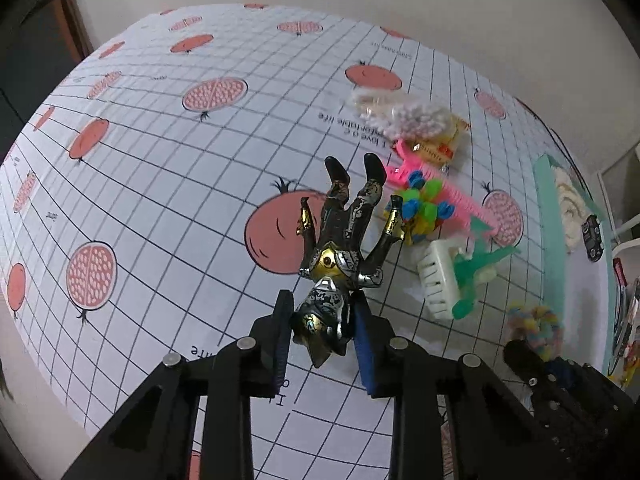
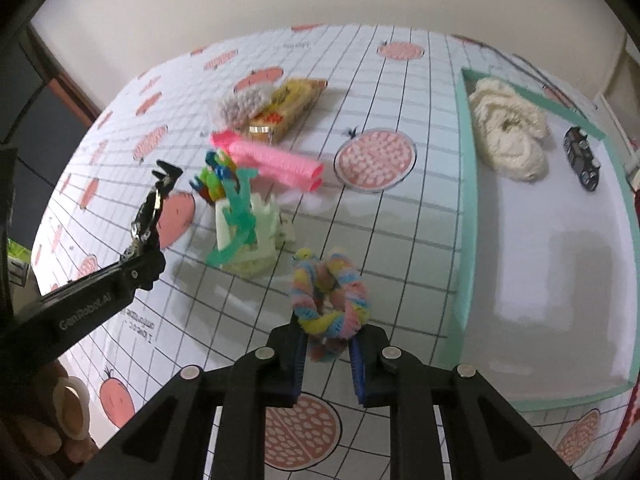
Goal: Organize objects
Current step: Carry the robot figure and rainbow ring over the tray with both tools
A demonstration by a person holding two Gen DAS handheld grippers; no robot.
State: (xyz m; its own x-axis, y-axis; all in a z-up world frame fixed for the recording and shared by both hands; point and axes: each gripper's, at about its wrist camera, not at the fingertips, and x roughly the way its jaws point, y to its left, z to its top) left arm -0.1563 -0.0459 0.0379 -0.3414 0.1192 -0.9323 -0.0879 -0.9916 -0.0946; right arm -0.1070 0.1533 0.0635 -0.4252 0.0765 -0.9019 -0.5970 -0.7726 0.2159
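Overhead, left gripper (image 1: 322, 326) jaws clamping the black-gold figure (image 1: 344, 236); right gripper (image 2: 329, 350) jaws pinching the pastel chenille ring (image 2: 330, 300), teal tray (image 2: 466, 216) at three o'clock.

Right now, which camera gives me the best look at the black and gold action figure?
The left wrist view. The action figure fills the centre, face-on, head clamped in the left gripper, legs pointing away. In the right wrist view the action figure appears only edge-on and small at the left, blurred, while the right gripper holds a pastel fuzzy ring.
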